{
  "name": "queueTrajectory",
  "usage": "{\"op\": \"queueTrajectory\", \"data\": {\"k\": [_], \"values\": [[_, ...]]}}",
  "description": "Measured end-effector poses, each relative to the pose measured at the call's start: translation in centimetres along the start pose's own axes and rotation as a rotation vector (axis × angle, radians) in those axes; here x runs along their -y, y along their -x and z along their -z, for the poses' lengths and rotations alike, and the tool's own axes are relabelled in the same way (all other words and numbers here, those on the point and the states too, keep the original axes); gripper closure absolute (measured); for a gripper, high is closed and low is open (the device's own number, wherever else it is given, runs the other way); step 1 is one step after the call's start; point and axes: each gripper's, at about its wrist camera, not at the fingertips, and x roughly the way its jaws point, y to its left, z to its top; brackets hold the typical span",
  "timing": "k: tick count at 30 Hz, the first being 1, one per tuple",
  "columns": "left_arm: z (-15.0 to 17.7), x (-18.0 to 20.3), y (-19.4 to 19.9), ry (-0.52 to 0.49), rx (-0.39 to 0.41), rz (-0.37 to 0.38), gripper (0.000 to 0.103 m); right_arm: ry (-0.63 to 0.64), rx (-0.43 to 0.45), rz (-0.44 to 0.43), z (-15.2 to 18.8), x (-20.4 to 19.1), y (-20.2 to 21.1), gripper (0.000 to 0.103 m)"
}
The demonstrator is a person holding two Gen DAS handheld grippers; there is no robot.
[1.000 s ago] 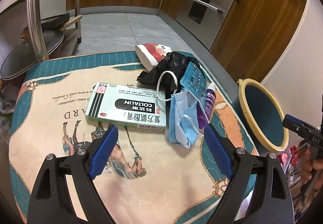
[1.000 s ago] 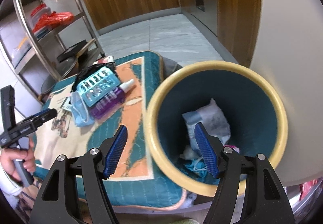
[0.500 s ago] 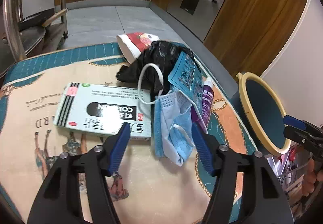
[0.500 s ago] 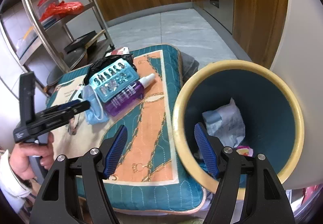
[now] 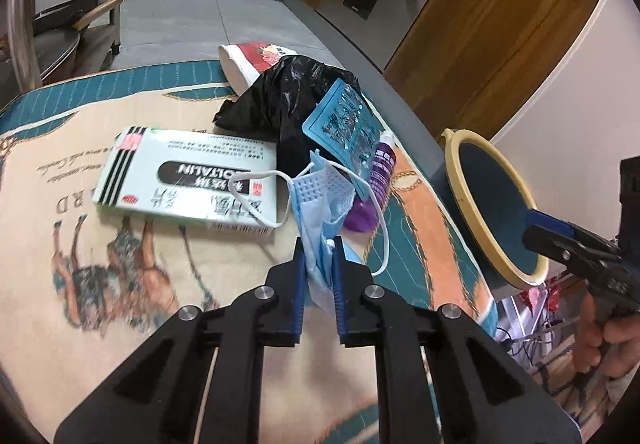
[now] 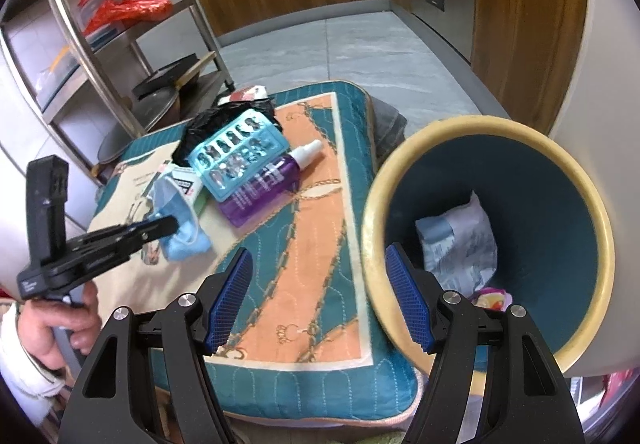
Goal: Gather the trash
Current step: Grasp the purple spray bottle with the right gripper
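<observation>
My left gripper (image 5: 318,250) is shut on a blue face mask (image 5: 320,203) lying on the patterned mat (image 5: 80,244); it also shows in the right wrist view (image 6: 170,226) gripping the mask (image 6: 180,240). Beside the mask lie a white medicine box (image 5: 188,179), a black plastic bag (image 5: 288,99), a teal blister pack (image 5: 344,127) and a purple spray bottle (image 5: 378,179). My right gripper (image 6: 318,298) is open and empty, straddling the near rim of the yellow-rimmed teal trash bin (image 6: 400,171), which holds crumpled trash (image 6: 456,240).
A red-and-white paper cup (image 5: 256,59) lies at the mat's far edge. A steel shelf rack (image 6: 100,43) stands left of the table. Wooden cabinets (image 5: 500,23) and an oven line the far side. The bin (image 5: 472,171) stands off the mat's right edge.
My left gripper moved forward and closed on the blue mask. My right gripper shifted left, from over the bin's opening to straddling its near rim, still open.
</observation>
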Motion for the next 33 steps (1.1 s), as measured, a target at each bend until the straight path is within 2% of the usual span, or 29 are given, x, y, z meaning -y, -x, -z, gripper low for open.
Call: {"op": "queueTrajectory", "data": {"k": [6,13,17,23,28,33], "values": [[0.3,-0.3,3.0,-0.011,0.002,-0.029,0.092,-0.034,-0.007,-0.049,-0.6,-0.8,-1.0,0.033],[0.2,-1.4,6.5,-0.014,0.036,-0.062,0.092,-0.186,-0.022,-0.088,-1.8,-0.3,-3.4,0.033],[0.4,-2.8,7.1,0.03,0.047,-0.067,0.092,-0.282,-0.029,-0.09,-2.6,-0.3,-5.3,0.033],[0.7,-3.7,6.5,0.076,0.048,-0.055,0.092,-0.361,-0.041,-0.061,-4.2,-0.6,-8.2,0.037],[0.8,-4.2,5.9,0.103,0.045,-0.039,0.092,-0.346,-0.067,-0.03,-5.6,-1.6,-10.3,0.038],[0.9,-4.5,5.3,0.115,0.029,-0.033,0.092,-0.272,-0.121,0.015,-5.9,-3.2,-12.5,0.043]]}}
